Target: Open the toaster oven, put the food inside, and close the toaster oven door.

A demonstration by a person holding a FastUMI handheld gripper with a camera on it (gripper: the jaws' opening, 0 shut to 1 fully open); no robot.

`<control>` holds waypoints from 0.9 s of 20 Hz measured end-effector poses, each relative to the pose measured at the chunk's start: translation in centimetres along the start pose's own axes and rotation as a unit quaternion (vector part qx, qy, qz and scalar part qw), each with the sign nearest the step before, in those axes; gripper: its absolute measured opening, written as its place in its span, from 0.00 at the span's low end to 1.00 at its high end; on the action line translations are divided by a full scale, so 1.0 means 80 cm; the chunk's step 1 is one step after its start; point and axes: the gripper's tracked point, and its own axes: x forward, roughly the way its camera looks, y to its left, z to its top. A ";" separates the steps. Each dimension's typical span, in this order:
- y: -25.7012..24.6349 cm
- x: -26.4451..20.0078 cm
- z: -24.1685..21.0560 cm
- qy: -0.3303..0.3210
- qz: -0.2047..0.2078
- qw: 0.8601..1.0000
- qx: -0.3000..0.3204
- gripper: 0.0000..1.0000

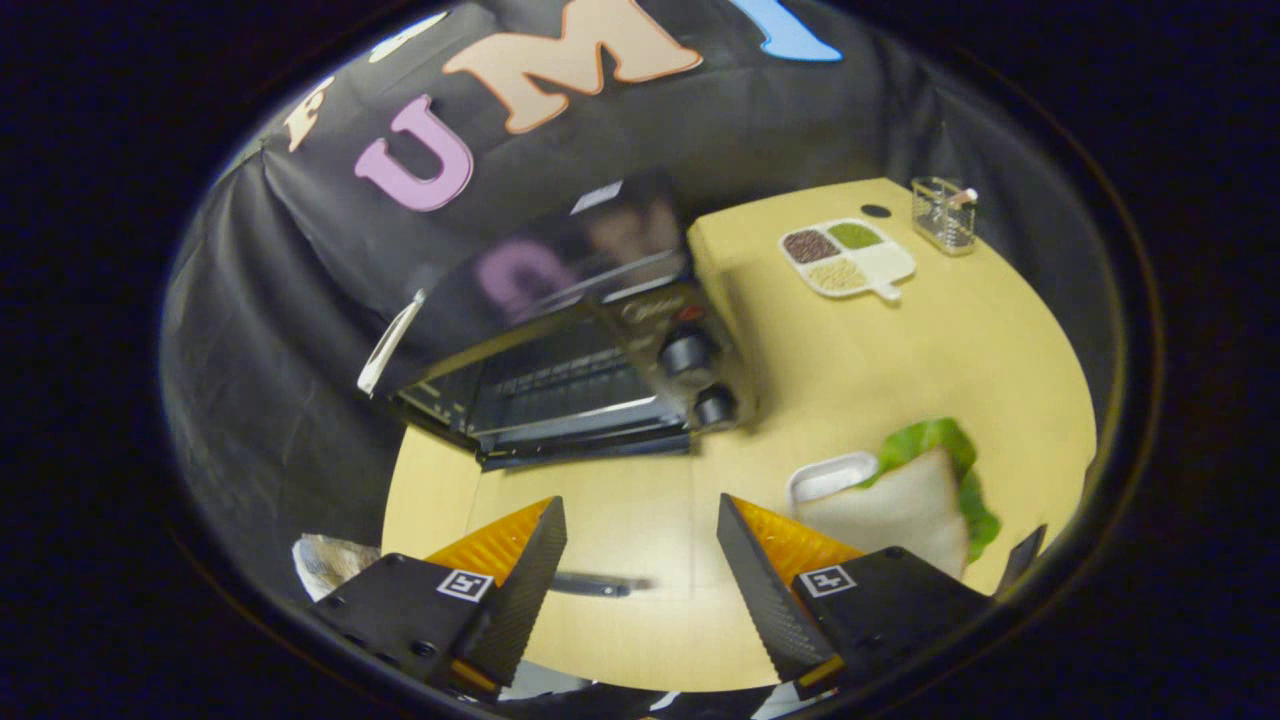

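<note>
Toaster oven (590, 370), black with two round knobs, sits at the table's (860, 370) far left edge; we see its door hanging open over the rack. Nearer, by the right edge, a sandwich (900, 505) with lettuce lies on a white tray (828, 477). Our gripper (640, 580) is spread wide, empty.

tool-mounted fisheye looks steeply down over the table (850, 370), toaster oven (580, 370) ahead.

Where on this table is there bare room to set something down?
Bare table lies between the toaster oven, the divided dish and the sandwich; also just ahead of the open, empty gripper. It is crowded around the sandwich and its white dish.
</note>
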 end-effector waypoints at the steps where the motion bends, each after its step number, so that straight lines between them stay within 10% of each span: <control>1: -0.022 -0.007 0.019 -0.014 -0.011 1.000 0.001 0.95; 8: -0.153 -0.037 0.067 -0.056 -0.069 0.995 0.039 0.95; 18: -0.212 -0.020 -0.015 0.003 -0.053 0.996 0.068 0.95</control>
